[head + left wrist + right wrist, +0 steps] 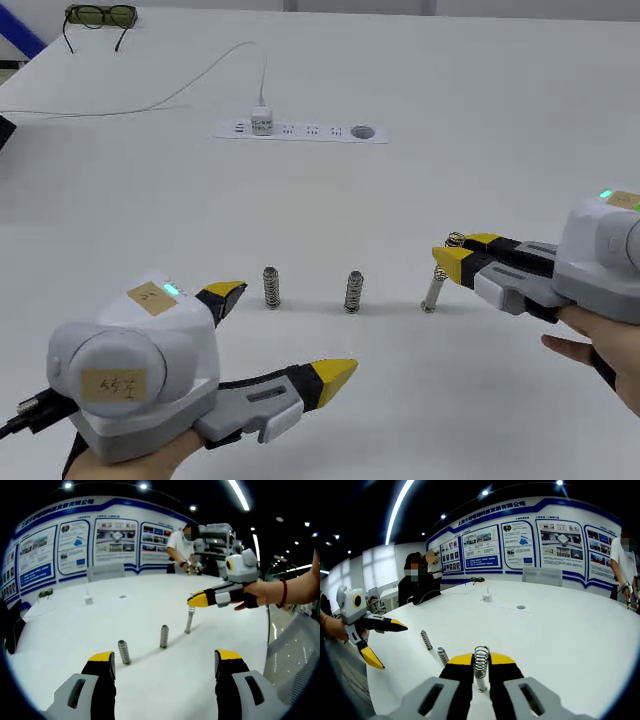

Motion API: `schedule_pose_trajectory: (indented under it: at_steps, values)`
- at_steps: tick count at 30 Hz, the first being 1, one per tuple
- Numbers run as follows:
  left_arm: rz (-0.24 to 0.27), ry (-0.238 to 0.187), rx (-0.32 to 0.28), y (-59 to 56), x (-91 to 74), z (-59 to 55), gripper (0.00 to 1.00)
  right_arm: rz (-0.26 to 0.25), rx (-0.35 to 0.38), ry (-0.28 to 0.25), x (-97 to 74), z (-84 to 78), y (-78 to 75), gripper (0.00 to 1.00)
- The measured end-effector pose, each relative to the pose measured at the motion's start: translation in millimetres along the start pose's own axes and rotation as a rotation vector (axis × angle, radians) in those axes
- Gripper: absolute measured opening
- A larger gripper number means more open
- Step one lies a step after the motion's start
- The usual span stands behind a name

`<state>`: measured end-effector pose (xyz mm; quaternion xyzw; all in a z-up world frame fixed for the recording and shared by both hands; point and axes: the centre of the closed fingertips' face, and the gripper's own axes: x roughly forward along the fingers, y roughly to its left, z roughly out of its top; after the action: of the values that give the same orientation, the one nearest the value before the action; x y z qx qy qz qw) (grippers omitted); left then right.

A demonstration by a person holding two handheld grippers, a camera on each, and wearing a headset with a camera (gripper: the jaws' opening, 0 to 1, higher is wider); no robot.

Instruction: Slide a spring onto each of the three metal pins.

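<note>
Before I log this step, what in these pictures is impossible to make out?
- Head view: whether the spring is already over the third pin, because the right gripper covers the pin's top.
- Right gripper view: how far the spring overlaps the pin, because the jaws crowd the join.
- Both gripper views: the text on the wall posters is too small.
- Head view: the writing on the left gripper labels is too small.
</note>
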<state>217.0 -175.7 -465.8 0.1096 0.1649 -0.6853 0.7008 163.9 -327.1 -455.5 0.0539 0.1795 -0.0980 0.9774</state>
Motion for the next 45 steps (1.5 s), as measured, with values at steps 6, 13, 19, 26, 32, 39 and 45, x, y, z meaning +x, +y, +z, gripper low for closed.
schedule_pose_trajectory:
  at_steps: [6,13,19,26,32,39,45]
  values:
    - [0.009,0.002,-0.008,2.7,0.2,-1.4,0.87,0.005,-0.03,0.015,2.3,-6.1,5.0,0.12]
    - [0.005,0.009,-0.019,2.4,0.3,-3.4,0.88,-0.01,-0.063,0.034,5.8,-13.1,6.0,0.12]
    - [0.004,0.019,-0.015,2.2,1.0,-5.4,0.87,-0.019,-0.053,0.047,7.0,-19.3,4.9,0.12]
    - [0.008,0.023,-0.014,3.3,1.4,-6.5,0.87,-0.025,-0.041,0.066,9.4,-28.3,5.8,0.12]
    - [0.01,0.027,-0.019,3.9,1.1,-7.3,0.87,-0.028,-0.029,0.084,11.8,-38.0,5.7,0.12]
    - [0.011,0.035,-0.015,4.5,0.5,-8.8,0.86,-0.017,-0.035,0.104,16.1,-44.4,8.4,0.12]
    - [0.014,0.036,-0.017,5.7,0.3,-9.1,0.86,-0.019,-0.037,0.125,18.8,-51.4,8.2,0.12]
